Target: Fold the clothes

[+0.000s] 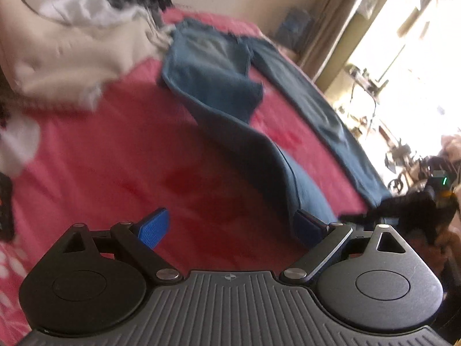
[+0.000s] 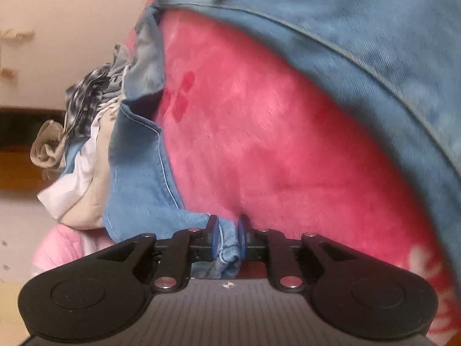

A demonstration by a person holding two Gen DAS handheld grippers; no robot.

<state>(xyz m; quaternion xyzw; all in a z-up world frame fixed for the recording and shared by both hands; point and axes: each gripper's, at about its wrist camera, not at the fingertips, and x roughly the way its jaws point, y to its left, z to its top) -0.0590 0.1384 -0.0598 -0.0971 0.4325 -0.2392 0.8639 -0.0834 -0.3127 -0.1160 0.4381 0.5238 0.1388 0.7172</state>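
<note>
Up front in the left wrist view, the left claw [image 1: 233,229] is spread wide and released over the pink blanket [image 1: 115,173], nothing between its blue pads. Blue jeans [image 1: 219,86] lie ahead and to its right on the bed, one leg running down beside the right pad. A pile of clothes [image 1: 66,40] sits ahead to the left. In the right wrist view, the right claw [image 2: 227,238] has a bunched fold of the jeans [image 2: 360,43] between its narrowly parted pads, touching both; denim drapes left and arcs overhead, blanket [image 2: 273,129] ahead, clothes pile [image 2: 83,132] far left.
</note>
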